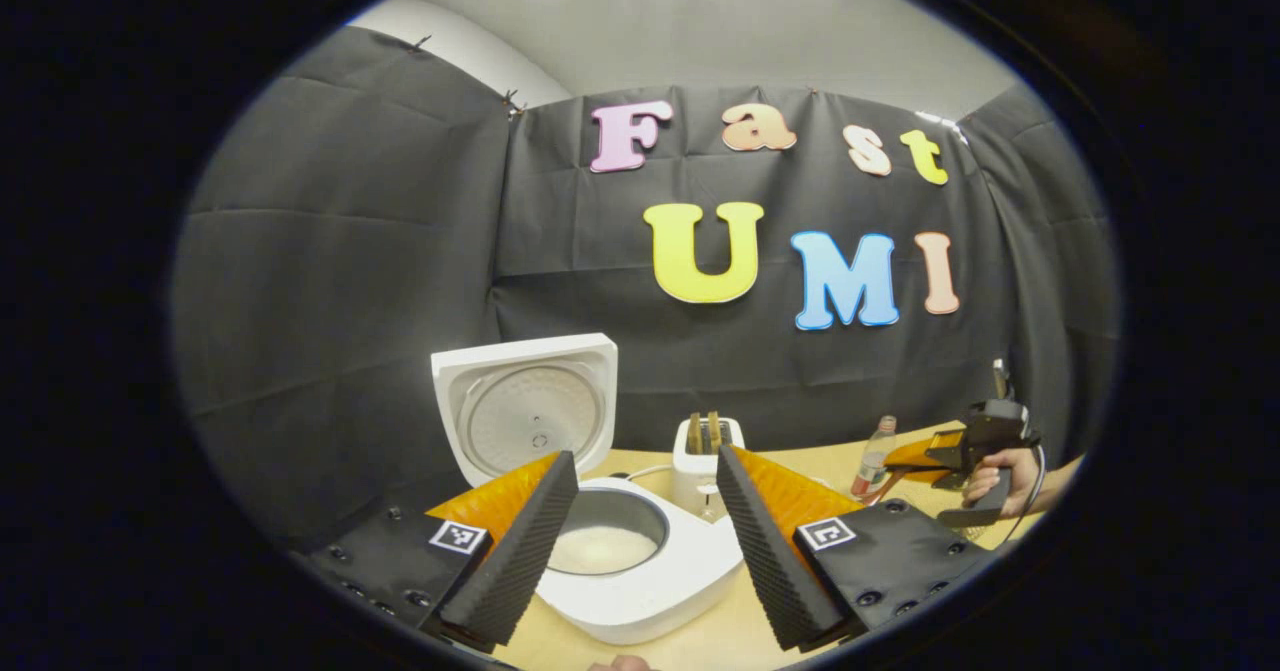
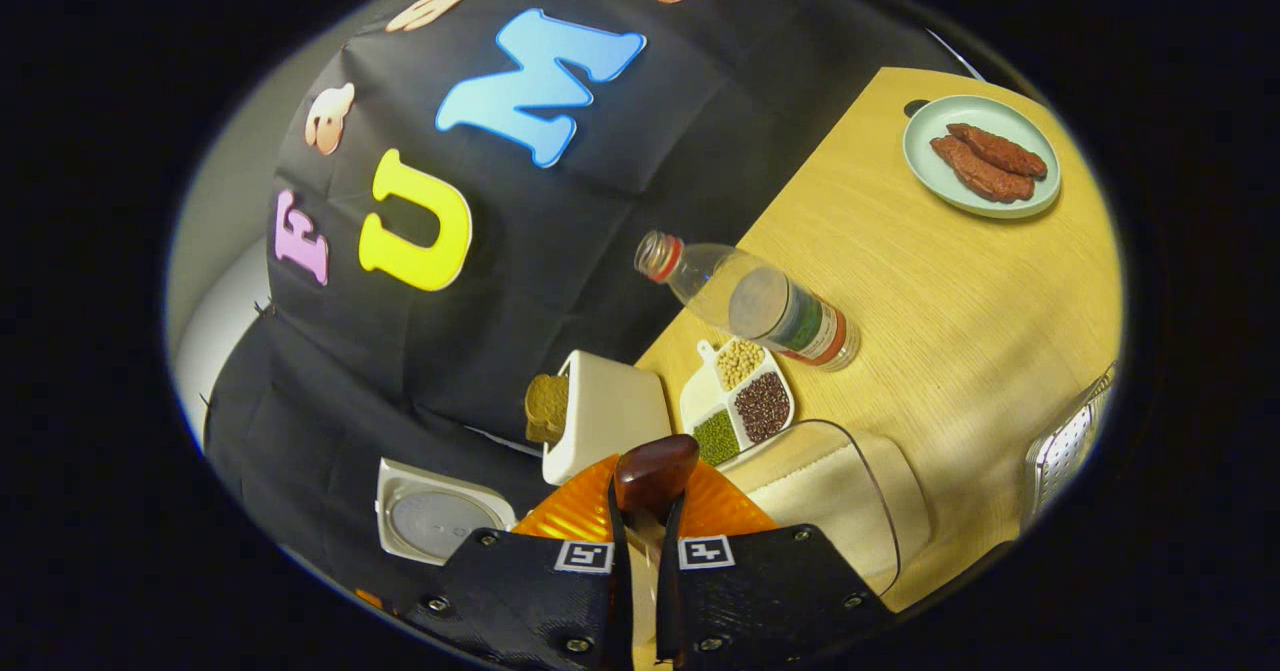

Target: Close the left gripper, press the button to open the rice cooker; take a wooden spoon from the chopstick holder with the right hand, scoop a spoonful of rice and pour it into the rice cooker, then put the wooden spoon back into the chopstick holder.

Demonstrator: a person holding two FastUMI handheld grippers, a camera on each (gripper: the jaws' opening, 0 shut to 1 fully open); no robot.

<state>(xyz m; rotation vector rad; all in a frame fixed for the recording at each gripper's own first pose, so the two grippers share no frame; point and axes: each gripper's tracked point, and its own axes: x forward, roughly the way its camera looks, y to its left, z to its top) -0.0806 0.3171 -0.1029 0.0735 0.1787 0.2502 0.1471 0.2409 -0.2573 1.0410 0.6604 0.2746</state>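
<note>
A pale wooden bench [image 2: 940, 281] stands against black cloth walls [image 1: 340, 251], with a grey ceiling above. In the left gripper view, the left tool [image 1: 645, 521] hangs with its jaws spread wide over the white rice cooker [image 1: 640, 571]; the cooker's lid [image 1: 525, 406] stands upright and white rice lies in the pot. Behind it sits a white chopstick holder [image 1: 706, 451]. In the right gripper view, the right tool [image 2: 645, 531] is clenched on a dark wooden spoon [image 2: 655, 471], tilted over a clear rice container [image 2: 850, 496]. Near it lie a white three-part dish of beans [image 2: 740, 401], a clear plastic bottle [image 2: 760, 301] and a pale green plate of brown meat [image 2: 980, 156].
</note>
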